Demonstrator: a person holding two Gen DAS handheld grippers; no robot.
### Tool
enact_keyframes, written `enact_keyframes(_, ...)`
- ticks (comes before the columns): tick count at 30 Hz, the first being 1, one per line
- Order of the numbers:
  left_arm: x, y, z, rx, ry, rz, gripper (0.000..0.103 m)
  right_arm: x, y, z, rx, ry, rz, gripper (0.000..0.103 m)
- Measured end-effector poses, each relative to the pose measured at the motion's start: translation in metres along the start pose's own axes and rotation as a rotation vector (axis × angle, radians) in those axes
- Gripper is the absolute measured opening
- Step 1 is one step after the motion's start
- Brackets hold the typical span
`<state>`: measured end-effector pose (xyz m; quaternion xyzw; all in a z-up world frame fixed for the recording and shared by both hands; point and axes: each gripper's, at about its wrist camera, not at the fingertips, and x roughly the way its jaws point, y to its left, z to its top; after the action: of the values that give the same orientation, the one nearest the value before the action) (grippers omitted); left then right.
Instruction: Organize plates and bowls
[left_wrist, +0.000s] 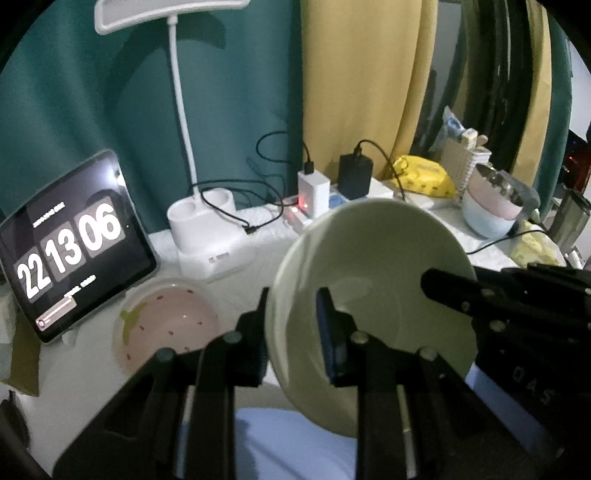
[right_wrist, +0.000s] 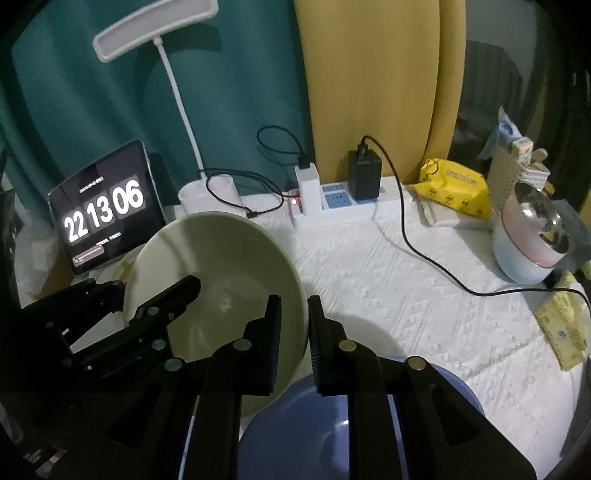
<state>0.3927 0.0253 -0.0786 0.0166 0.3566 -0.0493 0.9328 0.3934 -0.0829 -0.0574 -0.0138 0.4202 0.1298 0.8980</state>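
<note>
A pale green bowl (left_wrist: 376, 266) hangs tilted above the table, held by both grippers. My left gripper (left_wrist: 293, 332) is shut on its left rim, one finger inside and one outside. My right gripper (right_wrist: 295, 332) is shut on the bowl's (right_wrist: 221, 258) right rim in the same way. One of the right gripper's fingers (left_wrist: 450, 291) reaches into the bowl from the right in the left wrist view. Directly below lies a blue bowl (right_wrist: 303, 424), partly hidden by the grippers. A pink bowl (left_wrist: 166, 321) with small red marks sits on the table to the left.
A tablet clock (right_wrist: 103, 214) leans at the left beside a white desk lamp (left_wrist: 207, 236). A power strip (right_wrist: 343, 206) with chargers and cables runs along the back. Stacked pink and pale blue bowls (right_wrist: 528, 240) and a yellow pack (right_wrist: 454, 192) stand at the right.
</note>
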Motion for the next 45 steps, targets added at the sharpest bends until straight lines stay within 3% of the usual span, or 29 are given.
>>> enact_keyframes(24, -0.067, -0.050, -0.027, 0.018, -0.042, -0.013, 0.023, -0.074, -0.017, -0.041, 0.027, -0.053, 0.000, 0.016)
enact_keyframes(45, -0.042, -0.109, -0.045, 0.064, 0.039, -0.014, 0.023, -0.072, -0.076, -0.075, 0.096, -0.017, 0.015, 0.015)
